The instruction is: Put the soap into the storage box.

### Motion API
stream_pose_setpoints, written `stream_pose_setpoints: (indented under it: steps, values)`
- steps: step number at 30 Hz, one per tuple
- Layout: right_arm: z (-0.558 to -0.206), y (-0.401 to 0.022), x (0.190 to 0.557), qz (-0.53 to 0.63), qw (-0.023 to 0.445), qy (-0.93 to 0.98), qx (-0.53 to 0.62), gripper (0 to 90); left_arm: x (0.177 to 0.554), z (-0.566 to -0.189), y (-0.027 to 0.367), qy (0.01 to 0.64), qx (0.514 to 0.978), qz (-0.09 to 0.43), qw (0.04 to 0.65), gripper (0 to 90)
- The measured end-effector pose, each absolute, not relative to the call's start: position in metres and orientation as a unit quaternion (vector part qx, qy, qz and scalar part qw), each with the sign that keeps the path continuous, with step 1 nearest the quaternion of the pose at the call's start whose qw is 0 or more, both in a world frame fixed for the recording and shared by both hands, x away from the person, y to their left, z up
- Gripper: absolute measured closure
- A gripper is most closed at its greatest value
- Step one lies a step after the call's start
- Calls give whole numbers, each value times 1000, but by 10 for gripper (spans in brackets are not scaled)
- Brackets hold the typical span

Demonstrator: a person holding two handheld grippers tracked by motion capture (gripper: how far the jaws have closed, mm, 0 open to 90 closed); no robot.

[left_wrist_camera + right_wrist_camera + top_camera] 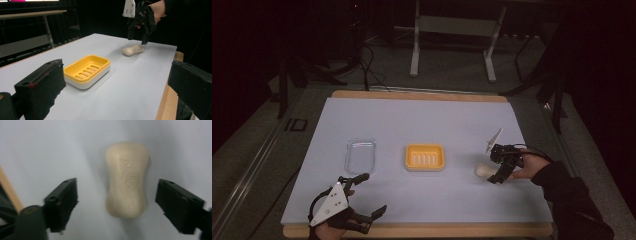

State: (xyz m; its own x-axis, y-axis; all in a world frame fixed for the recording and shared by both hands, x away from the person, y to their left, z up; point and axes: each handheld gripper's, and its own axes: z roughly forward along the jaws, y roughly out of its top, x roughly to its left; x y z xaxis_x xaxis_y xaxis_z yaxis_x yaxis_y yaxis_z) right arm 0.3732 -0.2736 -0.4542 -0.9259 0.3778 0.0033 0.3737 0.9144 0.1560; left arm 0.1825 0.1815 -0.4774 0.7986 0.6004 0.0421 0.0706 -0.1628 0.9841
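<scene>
A cream soap bar (483, 170) lies on the white sheet at the right. My right gripper (494, 173) hovers over it, open. In the right gripper view the soap bar (127, 180) lies lengthwise between the two black jaws of the right gripper (120, 195), with a gap on each side. A yellow soap dish (425, 157) with a slotted insert sits mid-table, empty. My left gripper (373, 193) rests open near the front left edge, holding nothing. The left gripper view looks past its wide-apart jaws to the soap dish (86, 70), the soap bar (133, 49) and the right gripper (138, 37) above it.
A clear plastic tray (360, 155) lies left of the soap dish. The white sheet (422, 120) covers a wooden table whose edge (417, 231) shows at the front. Metal table legs (414, 55) and cables stand on the dark floor beyond.
</scene>
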Motion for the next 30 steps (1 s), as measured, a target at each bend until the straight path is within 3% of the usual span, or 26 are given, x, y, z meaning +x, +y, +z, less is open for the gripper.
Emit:
stream_pose_setpoints:
  steps: [15,30]
  values:
    - [-477,-268,386,51,3,985,165,367,183,-478,182,230,732,219,603,11]
    - [-493,-272,386,53,5,986,158,448,183,-478,181,227,734,217,603,11]
